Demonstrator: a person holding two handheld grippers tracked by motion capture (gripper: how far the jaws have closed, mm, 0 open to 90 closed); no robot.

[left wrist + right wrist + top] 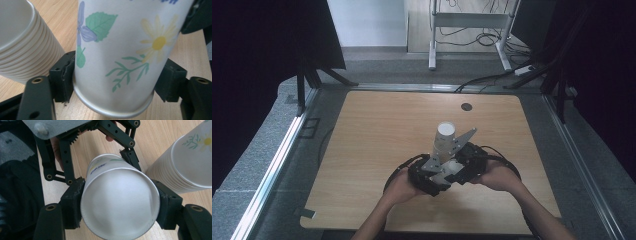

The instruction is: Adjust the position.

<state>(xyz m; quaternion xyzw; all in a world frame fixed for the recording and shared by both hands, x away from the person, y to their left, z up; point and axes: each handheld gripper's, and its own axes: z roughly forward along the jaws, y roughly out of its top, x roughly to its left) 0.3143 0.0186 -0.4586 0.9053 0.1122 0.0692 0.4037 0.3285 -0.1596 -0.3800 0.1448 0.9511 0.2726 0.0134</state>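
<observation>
Nearest in the high view, two forearms come in from the bottom edge, and the hands meet over the near middle of the wooden table [372,125]. Between them lies a single paper cup [120,202], white with printed leaves and a yellow daisy, held on its side just above the tabletop.

Both grippers grasp that cup. In the left gripper view the left gripper [115,82] has its black pads pressed against the cup's narrow bottom end, one on each flank of the printed wall. In the right gripper view the right gripper [120,206] clamps the wider end, its pads tight against the rim on both sides, the white mouth facing the camera; the left gripper's jaw linkage shows beyond, gripping the far end.

Just beside the held cup, a little farther across the table, stands the stack of paper cups [445,139], upright, its ribbed rims layered one over another. It stands close to the grippers, apart from the held cup.

A small dark round disc [467,106] sits near the table's far edge, well apart.
</observation>
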